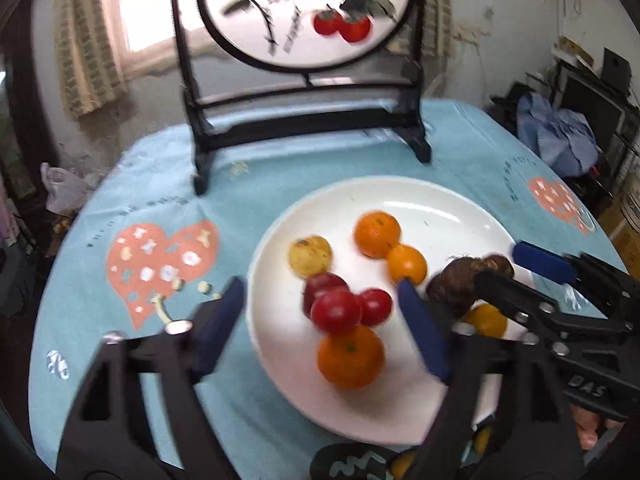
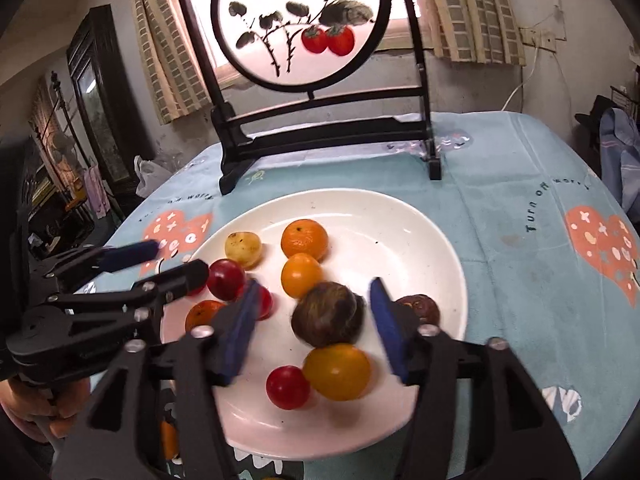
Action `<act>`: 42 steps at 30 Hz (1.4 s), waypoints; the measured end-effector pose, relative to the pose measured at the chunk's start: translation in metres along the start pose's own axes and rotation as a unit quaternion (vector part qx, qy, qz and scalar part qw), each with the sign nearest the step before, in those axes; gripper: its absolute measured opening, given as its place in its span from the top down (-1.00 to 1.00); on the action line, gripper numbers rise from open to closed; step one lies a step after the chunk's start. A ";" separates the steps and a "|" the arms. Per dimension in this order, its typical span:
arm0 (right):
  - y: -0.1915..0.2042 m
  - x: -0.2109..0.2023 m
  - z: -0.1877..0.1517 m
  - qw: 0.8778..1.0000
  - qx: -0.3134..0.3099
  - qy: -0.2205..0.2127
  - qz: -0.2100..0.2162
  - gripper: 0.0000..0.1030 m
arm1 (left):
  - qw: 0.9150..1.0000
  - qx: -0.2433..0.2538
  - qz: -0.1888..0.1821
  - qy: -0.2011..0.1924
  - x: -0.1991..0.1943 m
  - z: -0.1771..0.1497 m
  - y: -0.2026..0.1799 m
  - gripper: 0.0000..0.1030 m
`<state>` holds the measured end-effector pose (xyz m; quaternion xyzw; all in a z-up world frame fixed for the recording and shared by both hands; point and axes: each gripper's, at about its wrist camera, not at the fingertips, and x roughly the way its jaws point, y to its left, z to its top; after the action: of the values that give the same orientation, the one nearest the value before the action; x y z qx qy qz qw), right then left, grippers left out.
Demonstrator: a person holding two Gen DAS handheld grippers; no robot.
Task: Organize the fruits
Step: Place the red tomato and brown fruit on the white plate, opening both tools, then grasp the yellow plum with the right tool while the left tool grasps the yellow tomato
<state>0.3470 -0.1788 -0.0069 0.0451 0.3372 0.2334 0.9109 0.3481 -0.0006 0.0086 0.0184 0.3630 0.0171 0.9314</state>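
Observation:
A white plate [image 1: 440,208] [image 2: 400,220] on the blue tablecloth holds several fruits: oranges [image 1: 377,233] [image 2: 304,239], red fruits [image 1: 335,310] [image 2: 225,279], a pale yellow fruit [image 1: 310,256] [image 2: 243,249] and a dark brown wrinkled fruit [image 1: 452,282] [image 2: 326,314]. My left gripper [image 1: 320,304] is open over the plate's left side, with the red fruits between its fingers. My right gripper [image 2: 312,316] is open, and the brown fruit lies between its blue pads, untouched. A second brown fruit [image 2: 418,307] sits behind the right pad.
A black wooden stand with a round painted screen [image 1: 308,12] [image 2: 296,28] stands on the table behind the plate. The round table's edges fall away left and right. Clutter and blue cloth [image 1: 556,136] lie beyond the table at right.

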 end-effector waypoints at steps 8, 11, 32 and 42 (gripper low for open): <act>0.019 -0.050 -0.023 1.000 -0.018 -0.010 0.019 -0.19 | 0.999 -0.017 0.002 -0.032 -0.068 -0.025 0.016 -0.87; 0.028 -0.058 -0.046 0.999 -0.030 0.000 0.024 -0.19 | 0.999 -0.032 0.009 -0.034 -0.087 -0.053 0.020 -0.90; 0.055 -0.042 -0.102 0.991 -0.113 0.071 -0.021 -0.18 | 0.998 -0.058 0.016 0.004 -0.085 -0.118 0.041 -0.91; 0.056 -0.032 -0.108 0.987 -0.128 0.093 -0.028 -0.18 | 0.996 -0.093 0.019 0.003 -0.087 -0.119 0.055 -0.91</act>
<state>0.2346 -0.1523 -0.0576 -0.1031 0.3890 0.2524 0.8800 0.2026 0.0531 -0.0179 -0.0610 0.3620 0.0684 0.9277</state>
